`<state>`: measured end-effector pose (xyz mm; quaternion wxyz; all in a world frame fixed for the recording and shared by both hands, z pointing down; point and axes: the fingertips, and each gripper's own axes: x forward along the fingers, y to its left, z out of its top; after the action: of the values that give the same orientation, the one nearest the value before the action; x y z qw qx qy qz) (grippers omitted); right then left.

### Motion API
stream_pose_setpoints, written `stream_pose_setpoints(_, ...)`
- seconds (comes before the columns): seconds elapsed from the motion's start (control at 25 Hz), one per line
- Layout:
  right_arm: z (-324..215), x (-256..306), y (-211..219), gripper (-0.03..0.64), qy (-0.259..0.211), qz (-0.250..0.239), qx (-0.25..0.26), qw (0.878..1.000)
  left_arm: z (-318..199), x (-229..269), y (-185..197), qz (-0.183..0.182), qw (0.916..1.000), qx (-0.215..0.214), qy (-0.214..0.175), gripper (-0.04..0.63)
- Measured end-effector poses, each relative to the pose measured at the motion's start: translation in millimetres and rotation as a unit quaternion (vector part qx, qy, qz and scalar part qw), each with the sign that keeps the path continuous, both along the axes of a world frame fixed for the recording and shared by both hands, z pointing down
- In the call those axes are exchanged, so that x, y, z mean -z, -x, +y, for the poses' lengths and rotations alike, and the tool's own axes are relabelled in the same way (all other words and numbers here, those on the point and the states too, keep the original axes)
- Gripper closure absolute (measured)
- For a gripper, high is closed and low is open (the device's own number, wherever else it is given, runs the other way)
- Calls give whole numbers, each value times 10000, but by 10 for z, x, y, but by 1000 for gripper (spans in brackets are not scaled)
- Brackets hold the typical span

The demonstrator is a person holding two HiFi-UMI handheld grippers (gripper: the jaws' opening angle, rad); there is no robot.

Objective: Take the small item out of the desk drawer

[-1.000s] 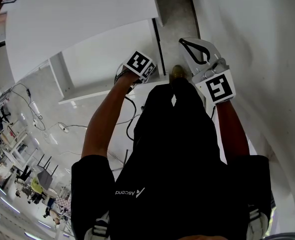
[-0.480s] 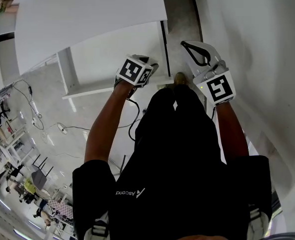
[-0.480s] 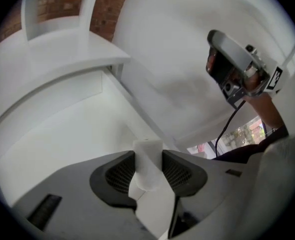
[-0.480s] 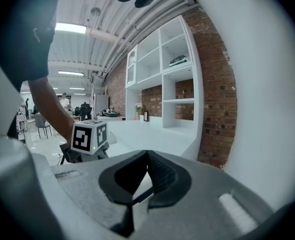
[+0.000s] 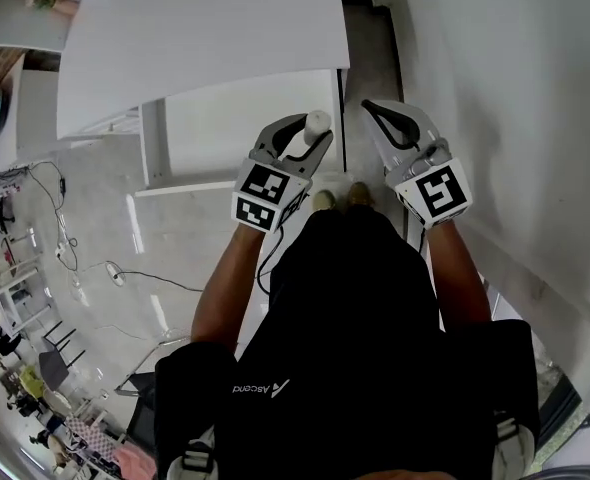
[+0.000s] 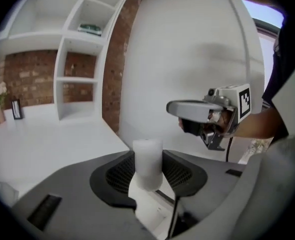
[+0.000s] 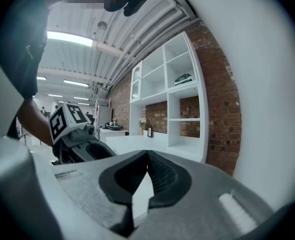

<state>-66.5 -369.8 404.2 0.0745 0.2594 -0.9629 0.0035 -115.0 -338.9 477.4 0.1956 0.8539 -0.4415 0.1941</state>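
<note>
A small white cylinder point(image 5: 317, 120) sits upright between the jaws of my left gripper point(image 5: 306, 138), which is shut on it, in front of the person's body and near the right end of the white desk point(image 5: 205, 38). In the left gripper view the cylinder point(image 6: 147, 156) fills the gap between the black pads. My right gripper point(image 5: 369, 106) is held level beside it, close to the wall, its jaws closed tip to tip point(image 7: 147, 154) with nothing in them. No open drawer shows in any view.
A white wall point(image 5: 515, 88) runs close along the right. The person's shoes point(image 5: 325, 200) stand on the floor by the desk's end. Cables point(image 5: 125, 273) trail over the glossy floor at the left. White shelves point(image 7: 180, 109) against brick stand behind the desk.
The left gripper has swung up and right from beside the desk's lower shelf, and the white cylinder in its jaws now shows. The right gripper has hardly moved.
</note>
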Motion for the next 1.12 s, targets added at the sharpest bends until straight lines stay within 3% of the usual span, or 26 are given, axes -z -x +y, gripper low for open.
stream_pose_setpoints(0.08,75,232,-24,617,-145,-144,-4,9998,31,413,0,102,9966,153,-807,428)
stream_pose_setpoints(0.2,211,575,-87,617,-364,-318,6,9988,147,973,-41,238,9839,350,-1738,428)
stream_pose_setpoints(0.44,444,1072,-140,617,-701,-704,80,9950,371,1703,16,363,9604,741,-2660,428)
stream_pose_setpoints(0.68,581,1300,-133,617,-851,-978,105,9915,475,1952,87,396,9493,875,-2993,428)
stream_pose_setpoints(1.12,697,1282,-148,618,-880,-1012,49,9910,568,1944,59,405,9493,833,-3003,428)
